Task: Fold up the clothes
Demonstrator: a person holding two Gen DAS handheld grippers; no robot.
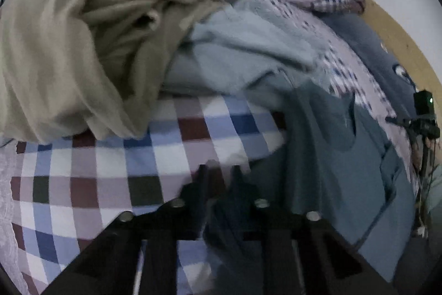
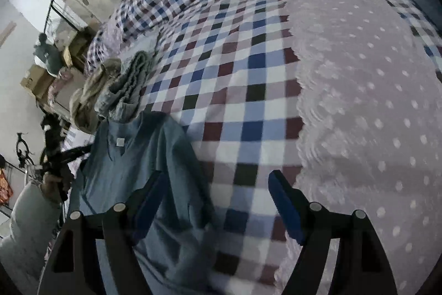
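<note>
At nine o'clock in the left wrist view, a khaki garment (image 1: 69,60) lies crumpled beside a rumpled pale blue one (image 1: 243,46), both unfolded. The left gripper (image 1: 218,179) is pinched on the blue T-shirt (image 2: 143,162), spread on the checked bedspread (image 2: 234,79). At five o'clock, the right gripper (image 2: 215,201) gapes, holding nothing. Folding remains.

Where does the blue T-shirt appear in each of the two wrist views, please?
Left wrist view: the blue T-shirt fills the lower right, running from the left tongs out to the right.
Right wrist view: it lies lower left, under the left finger of the open right tongs.
Shared landmark: the checked bedspread beneath it.
</note>
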